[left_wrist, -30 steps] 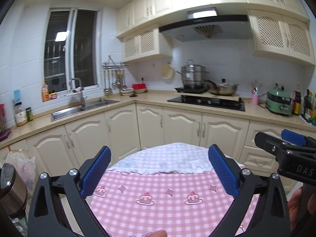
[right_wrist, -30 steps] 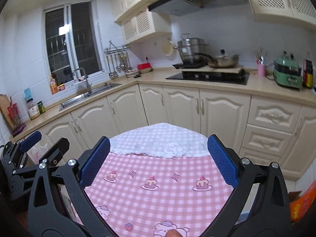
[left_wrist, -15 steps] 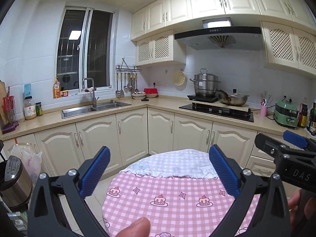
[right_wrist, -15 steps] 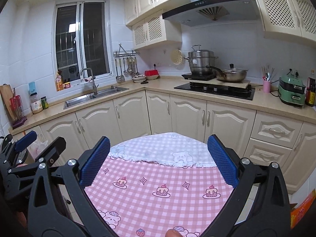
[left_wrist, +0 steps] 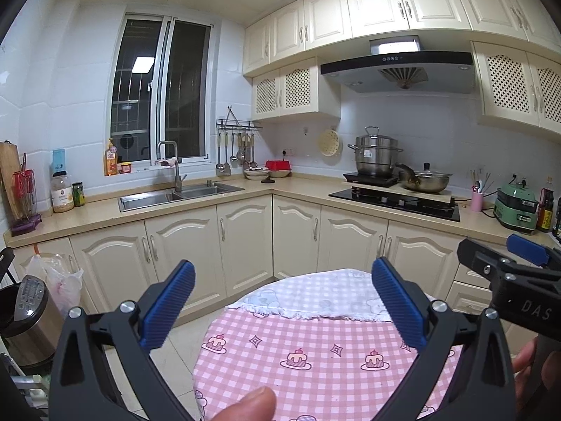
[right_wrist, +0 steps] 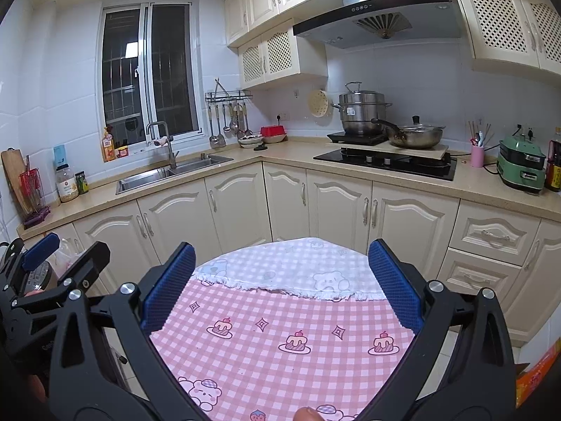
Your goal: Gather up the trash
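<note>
My left gripper (left_wrist: 282,301) is open and empty, held above a round table with a pink checked cloth (left_wrist: 315,358). My right gripper (right_wrist: 280,280) is open and empty above the same table (right_wrist: 280,343). The right gripper shows at the right edge of the left wrist view (left_wrist: 519,270), and the left gripper shows at the left edge of the right wrist view (right_wrist: 52,266). No trash item shows on the cloth. A plastic bag (left_wrist: 59,280) hangs on the cabinet at the left.
L-shaped kitchen counter with a sink (left_wrist: 175,194), a hob with pots (left_wrist: 396,196) and a green cooker (left_wrist: 515,207). A steel appliance (left_wrist: 28,319) stands on the floor at left. An orange package (right_wrist: 536,375) lies at lower right. A white cloth (right_wrist: 298,270) covers the table's far edge.
Both grippers have tilted upward and drawn back, so more of the ceiling and cabinets shows and the table sits lower in view. Both stay open and empty.
</note>
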The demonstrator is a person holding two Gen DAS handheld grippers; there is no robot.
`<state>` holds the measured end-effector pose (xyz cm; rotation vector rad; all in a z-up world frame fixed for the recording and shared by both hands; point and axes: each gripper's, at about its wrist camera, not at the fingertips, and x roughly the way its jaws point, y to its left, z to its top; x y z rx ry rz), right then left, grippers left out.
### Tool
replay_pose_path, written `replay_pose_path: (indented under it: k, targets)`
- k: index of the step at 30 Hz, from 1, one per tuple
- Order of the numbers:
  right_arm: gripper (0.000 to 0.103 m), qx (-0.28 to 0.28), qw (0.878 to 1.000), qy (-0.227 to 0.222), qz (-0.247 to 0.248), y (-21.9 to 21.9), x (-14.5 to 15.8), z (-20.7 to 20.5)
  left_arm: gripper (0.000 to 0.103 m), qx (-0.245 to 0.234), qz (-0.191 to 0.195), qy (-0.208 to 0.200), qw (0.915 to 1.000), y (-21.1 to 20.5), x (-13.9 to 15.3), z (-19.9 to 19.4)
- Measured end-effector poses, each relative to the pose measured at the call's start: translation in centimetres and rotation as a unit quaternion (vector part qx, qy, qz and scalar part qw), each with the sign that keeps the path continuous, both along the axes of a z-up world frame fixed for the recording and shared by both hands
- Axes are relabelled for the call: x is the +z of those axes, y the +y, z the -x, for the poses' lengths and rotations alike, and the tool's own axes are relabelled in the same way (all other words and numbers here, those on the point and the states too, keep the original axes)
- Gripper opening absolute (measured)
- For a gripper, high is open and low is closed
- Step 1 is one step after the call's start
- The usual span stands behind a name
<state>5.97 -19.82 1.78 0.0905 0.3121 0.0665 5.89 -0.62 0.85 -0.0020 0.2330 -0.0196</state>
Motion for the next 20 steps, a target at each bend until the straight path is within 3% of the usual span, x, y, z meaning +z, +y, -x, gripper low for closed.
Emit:
replay_pose_path:
  k: [9,20]
  targets:
    - [0.097,0.002,1.000,0.002,-0.003,-0.28,-0.23,-0.34,0.099,-0.012,0.018,-0.001,0.9998,0.48,0.04,-0.31]
    - [0.097,0.006,1.000,0.006,-0.005,-0.29,-0.78,-0.90,0.099,0.008,0.021,0.001,0.9997,0.62,-0.23,-0.93]
